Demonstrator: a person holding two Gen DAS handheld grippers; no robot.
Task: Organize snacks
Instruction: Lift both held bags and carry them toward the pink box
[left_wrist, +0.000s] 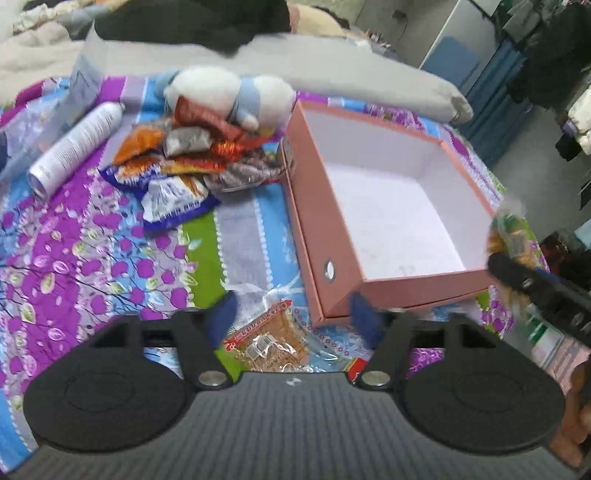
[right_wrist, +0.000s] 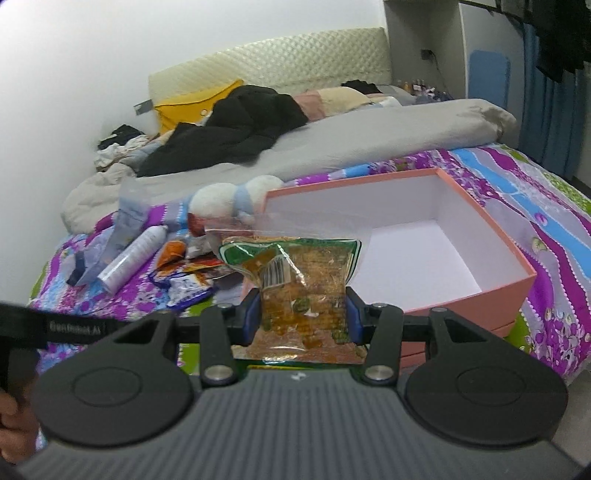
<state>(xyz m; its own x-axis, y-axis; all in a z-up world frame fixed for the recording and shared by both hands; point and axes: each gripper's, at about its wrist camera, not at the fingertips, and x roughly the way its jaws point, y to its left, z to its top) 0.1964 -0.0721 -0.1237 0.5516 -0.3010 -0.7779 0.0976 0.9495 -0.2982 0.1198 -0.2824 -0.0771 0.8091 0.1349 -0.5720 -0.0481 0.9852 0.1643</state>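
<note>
Fingers of the right gripper (right_wrist: 303, 319) clamp a green-edged snack packet (right_wrist: 295, 280) upright, just short of the near wall of the empty pink box (right_wrist: 476, 295), which lies ahead and slightly right. Left gripper (left_wrist: 293, 321) hovers with jaws wide apart and empty over a clear-wrapped red-edged snack (left_wrist: 271, 339) on the floral bedspread (left_wrist: 92, 240), beside the box's near corner.

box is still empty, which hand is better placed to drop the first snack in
Right: the right gripper already clamps a green-edged snack packet beside the open pink box. The left gripper is open over a red-edged packet.
</note>
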